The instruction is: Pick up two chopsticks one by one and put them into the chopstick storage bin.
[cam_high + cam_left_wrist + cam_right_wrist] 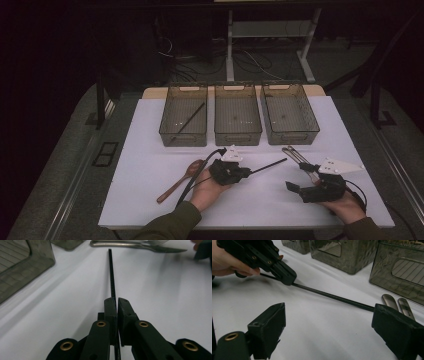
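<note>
High view: the left gripper (246, 173) clamps one end of a black chopstick (270, 165), which points toward the metal cutlery (295, 155) lying on the white table (150, 150). The right gripper (295, 189) rests near the table's right edge. Three grey bins (238, 120) stand in a row at the back; the left one holds another black stick. A wooden spoon (177, 182) lies just beside the left forearm.

Left gripper view: the jaws are pressed tight on the chopstick (111, 277), which runs straight ahead toward the cutlery (140, 245).

Right gripper view: its own jaws stand wide apart, holding nothing, with the chopstick (332, 297) lying across the table beyond them.
</note>
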`<state>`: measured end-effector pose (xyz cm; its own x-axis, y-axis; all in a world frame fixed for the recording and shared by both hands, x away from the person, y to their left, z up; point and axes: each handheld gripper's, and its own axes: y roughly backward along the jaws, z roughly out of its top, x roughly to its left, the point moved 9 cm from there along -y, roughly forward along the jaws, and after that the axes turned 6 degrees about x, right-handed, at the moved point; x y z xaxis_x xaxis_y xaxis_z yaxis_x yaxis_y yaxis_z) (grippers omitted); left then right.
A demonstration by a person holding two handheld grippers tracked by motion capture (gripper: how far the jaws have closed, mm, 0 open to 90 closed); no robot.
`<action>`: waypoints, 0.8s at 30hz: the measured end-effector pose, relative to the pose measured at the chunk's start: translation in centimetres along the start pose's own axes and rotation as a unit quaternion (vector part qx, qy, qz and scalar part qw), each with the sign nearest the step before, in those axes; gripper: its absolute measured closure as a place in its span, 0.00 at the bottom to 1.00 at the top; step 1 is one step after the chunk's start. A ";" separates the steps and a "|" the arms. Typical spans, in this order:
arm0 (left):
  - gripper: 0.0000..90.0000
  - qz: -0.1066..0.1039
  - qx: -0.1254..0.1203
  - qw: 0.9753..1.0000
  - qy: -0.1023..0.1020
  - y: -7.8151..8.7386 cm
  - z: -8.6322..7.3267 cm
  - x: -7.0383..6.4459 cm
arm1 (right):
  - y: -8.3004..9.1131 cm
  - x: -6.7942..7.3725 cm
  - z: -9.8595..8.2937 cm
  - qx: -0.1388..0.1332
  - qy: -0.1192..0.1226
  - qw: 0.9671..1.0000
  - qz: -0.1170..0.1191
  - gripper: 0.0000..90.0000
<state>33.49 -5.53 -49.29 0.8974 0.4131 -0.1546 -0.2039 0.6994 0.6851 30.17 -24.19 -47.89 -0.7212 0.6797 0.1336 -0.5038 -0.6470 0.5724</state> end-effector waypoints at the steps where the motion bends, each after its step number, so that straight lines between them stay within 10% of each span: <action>1: 0.95 -0.002 -0.001 1.000 0.001 0.3 0.1 0.0 | 0.0 0.0 0.0 0.000 0.000 1.000 0.000 0.12; 24: 0.95 -0.003 -0.069 0.998 0.004 6.8 1.8 1.6 | 0.1 0.0 0.0 -0.001 0.000 1.000 0.001 0.12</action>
<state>34.21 -1.17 -43.59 0.8958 0.4127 -0.1648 -0.2507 0.7755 0.5794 30.17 -24.22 -47.84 -0.7219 0.6788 0.1343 -0.5040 -0.6487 0.5702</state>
